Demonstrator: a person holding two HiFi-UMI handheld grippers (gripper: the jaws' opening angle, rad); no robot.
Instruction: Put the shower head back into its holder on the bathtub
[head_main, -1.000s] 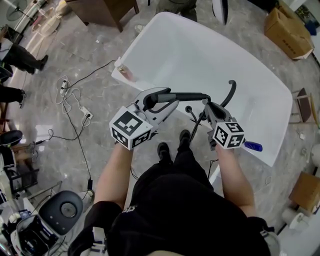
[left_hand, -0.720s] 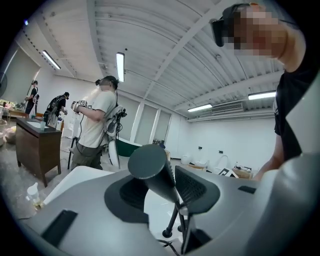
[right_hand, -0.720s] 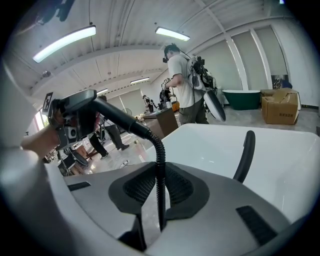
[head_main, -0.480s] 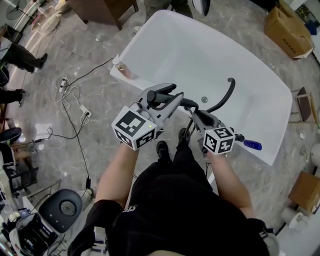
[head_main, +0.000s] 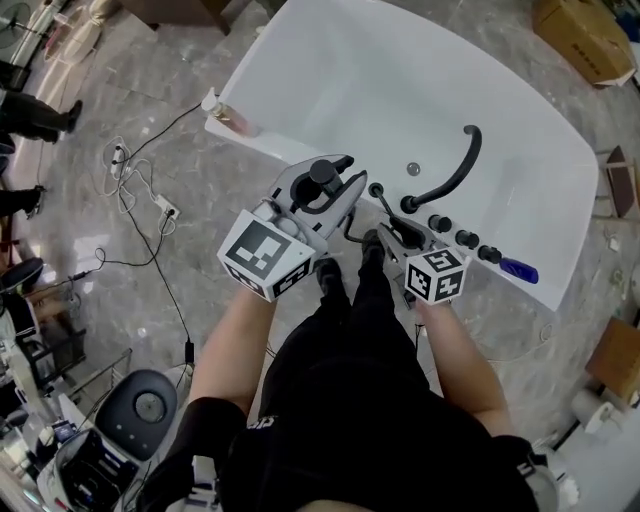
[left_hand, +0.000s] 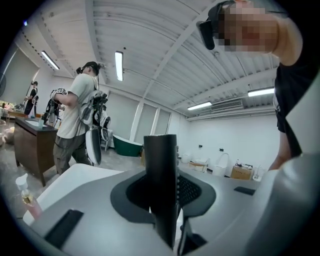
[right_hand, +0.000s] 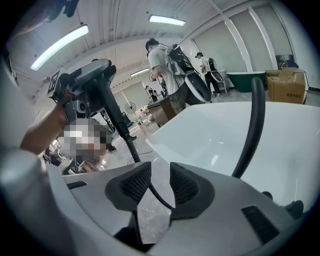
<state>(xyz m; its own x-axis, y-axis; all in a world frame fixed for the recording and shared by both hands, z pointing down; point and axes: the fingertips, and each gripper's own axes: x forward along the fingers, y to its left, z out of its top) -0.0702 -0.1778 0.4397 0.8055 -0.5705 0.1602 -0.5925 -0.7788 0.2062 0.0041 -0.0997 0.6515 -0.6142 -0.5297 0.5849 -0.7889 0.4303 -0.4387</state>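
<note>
Left gripper (head_main: 330, 190), its jaws having just closed further, clamps the black shower head (left_hand: 160, 165) upright above the near rim of the white bathtub (head_main: 400, 90). Right gripper (right_hand: 160, 187), jaws just opened, stands slack around the thin hose (right_hand: 129, 145), its pads not pressing it. A curved black spout (head_main: 455, 170) rises from that rim. Cables (head_main: 140, 190) trail across the marble floor (head_main: 100, 300).

Black shower head (head_main: 322, 176), white bathtub (head_main: 400, 90), grey veined floor (head_main: 150, 110).
</note>
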